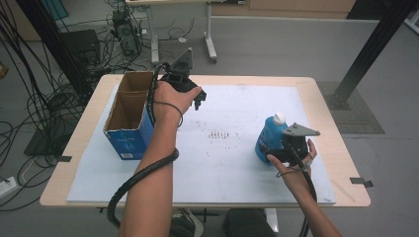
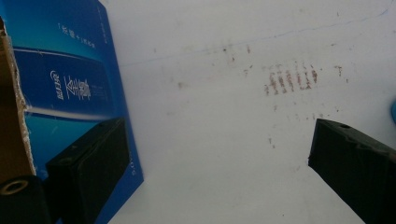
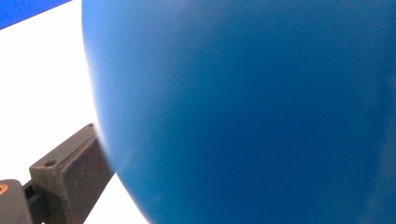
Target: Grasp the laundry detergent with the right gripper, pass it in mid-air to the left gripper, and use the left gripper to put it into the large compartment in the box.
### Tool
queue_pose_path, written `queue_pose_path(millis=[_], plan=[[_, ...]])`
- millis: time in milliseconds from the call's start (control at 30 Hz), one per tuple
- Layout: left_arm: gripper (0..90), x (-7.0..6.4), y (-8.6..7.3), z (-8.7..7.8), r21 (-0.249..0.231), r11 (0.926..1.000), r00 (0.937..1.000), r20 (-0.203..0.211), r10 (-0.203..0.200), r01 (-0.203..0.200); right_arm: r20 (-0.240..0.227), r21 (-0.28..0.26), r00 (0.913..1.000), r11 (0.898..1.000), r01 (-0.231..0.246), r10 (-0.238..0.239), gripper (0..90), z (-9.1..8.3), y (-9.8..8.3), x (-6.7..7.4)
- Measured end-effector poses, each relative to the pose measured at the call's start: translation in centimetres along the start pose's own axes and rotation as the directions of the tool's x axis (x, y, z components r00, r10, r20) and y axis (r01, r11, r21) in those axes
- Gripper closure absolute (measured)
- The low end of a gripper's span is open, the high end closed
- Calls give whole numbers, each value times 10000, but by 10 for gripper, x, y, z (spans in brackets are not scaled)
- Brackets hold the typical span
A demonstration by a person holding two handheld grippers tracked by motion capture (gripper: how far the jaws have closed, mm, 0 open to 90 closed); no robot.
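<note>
An open blue cardboard box (image 1: 129, 116) stands at the table's left, its brown inside empty as far as I see. Just right of its far end, my left gripper (image 1: 197, 98) hovers open; in the left gripper view its jaws (image 2: 217, 140) stand wide apart over the white mat, with the box's blue side (image 2: 60, 79) at the left. A blue bottle (image 1: 269, 136) with a white cap stands at the right. My right gripper (image 1: 279, 148) is shut on the bottle's body (image 3: 252, 112), and one finger (image 3: 70, 177) presses its side.
A white mat (image 1: 232, 173) covers the wooden table, with dark scuff marks (image 1: 220, 134) at its middle. Cables (image 1: 29, 98) and equipment lie on the floor at the left. A black post (image 1: 365, 54) rises at the back right.
</note>
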State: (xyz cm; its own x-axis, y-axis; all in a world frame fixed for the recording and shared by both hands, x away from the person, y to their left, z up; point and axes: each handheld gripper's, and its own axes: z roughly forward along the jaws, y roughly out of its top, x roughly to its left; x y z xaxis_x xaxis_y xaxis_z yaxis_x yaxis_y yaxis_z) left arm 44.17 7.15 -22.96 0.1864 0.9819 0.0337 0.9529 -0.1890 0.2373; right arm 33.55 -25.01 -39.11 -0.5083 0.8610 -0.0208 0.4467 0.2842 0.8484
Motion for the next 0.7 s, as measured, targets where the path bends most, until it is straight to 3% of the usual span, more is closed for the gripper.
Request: queue_pose_path(millis=[700], plan=[[59,0,0,-2,-94,10000,10000,8,-4,4,-14,126,10000,9999,10,-10,12,1,2,2]])
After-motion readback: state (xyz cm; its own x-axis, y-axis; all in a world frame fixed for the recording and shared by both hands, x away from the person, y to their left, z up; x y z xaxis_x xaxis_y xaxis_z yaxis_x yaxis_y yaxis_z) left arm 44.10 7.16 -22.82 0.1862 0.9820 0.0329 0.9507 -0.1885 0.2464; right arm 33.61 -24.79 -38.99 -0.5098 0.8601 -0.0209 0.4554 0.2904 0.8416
